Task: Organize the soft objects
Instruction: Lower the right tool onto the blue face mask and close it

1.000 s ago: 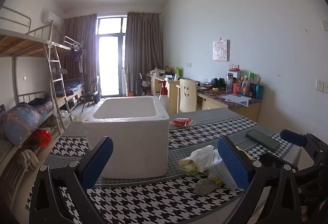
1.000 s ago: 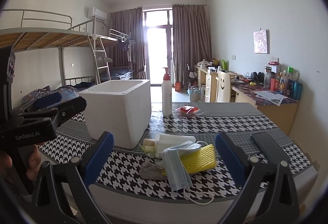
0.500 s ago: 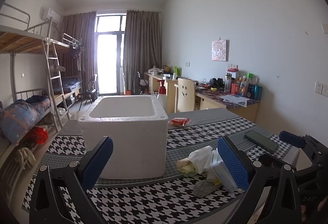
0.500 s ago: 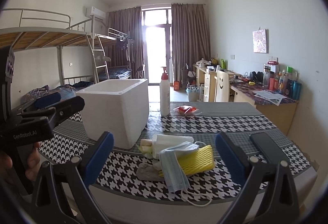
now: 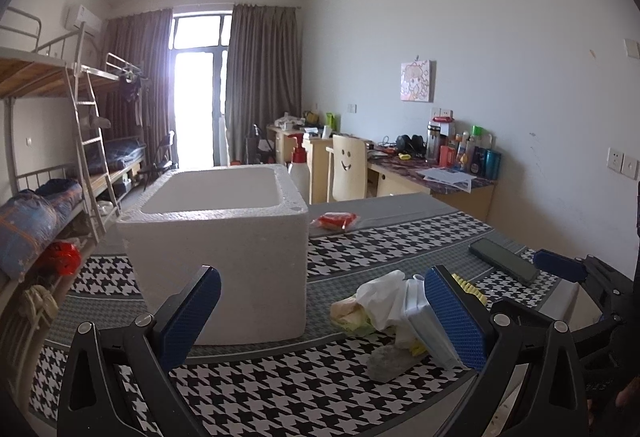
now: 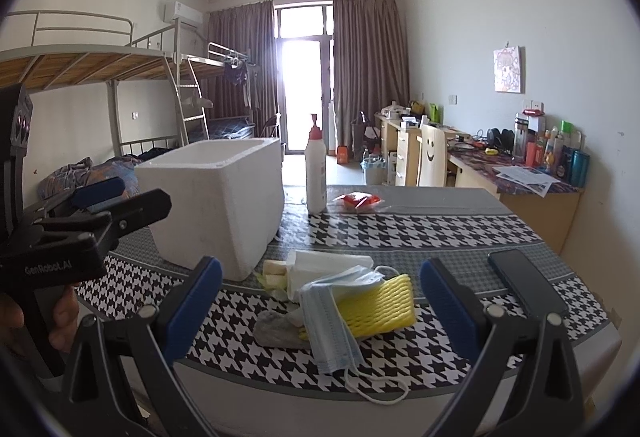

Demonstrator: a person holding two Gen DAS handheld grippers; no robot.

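The foam box (image 6: 224, 205) stands on the table (image 6: 420, 233) at centre left of the right wrist view. The pump bottle (image 6: 315, 169) stands behind the box, to its right. The packet (image 6: 357, 201) lies right of the bottle. The pile of soft items (image 6: 340, 301) lies before the box, at lower centre. The phone (image 6: 526, 287) lies at the right, apart from the pile.

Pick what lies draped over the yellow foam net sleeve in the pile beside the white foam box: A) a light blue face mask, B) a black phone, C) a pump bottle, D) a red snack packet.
A: in the right wrist view the light blue face mask drapes over the near end of the yellow foam net sleeve, its ear loop trailing toward the table edge.
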